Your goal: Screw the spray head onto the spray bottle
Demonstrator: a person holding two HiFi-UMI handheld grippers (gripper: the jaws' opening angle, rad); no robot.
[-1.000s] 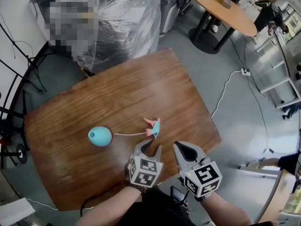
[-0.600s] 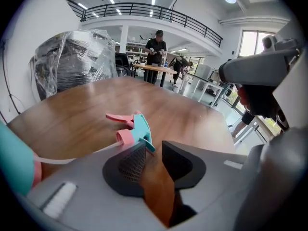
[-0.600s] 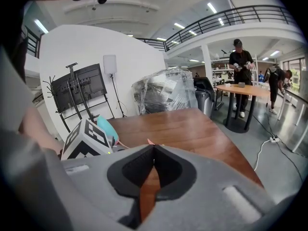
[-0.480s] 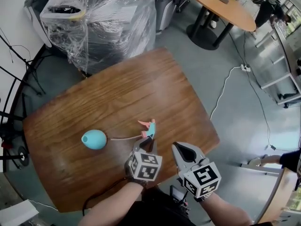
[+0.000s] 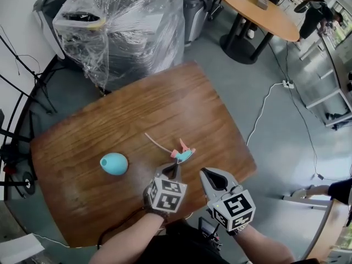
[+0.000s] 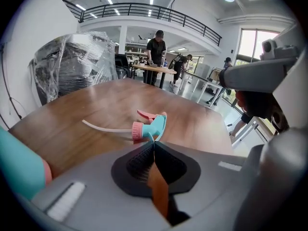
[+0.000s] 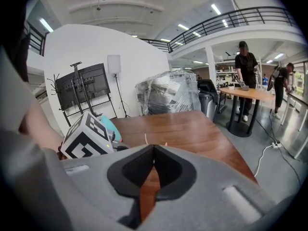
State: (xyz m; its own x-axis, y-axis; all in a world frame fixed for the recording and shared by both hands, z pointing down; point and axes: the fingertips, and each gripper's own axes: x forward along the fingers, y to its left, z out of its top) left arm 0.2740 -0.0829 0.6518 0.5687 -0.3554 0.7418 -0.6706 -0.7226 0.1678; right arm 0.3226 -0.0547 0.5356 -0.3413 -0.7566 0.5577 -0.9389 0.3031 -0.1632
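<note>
well, left tool (image 5: 174, 168) pinches spray head (image 5: 184, 154) (right tool (image 5: 206, 172) closed, empty).

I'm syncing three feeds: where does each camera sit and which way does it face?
Head view: on the head, steeply down at the table; forearms, left gripper, right gripper show.
Left gripper view: on the left gripper, along its jaws, closing on the spray head.
Right gripper view: on the right gripper, along shut empty jaws across the table; left gripper's cube shows.
Shared: head view and left gripper view show the spray head.
</note>
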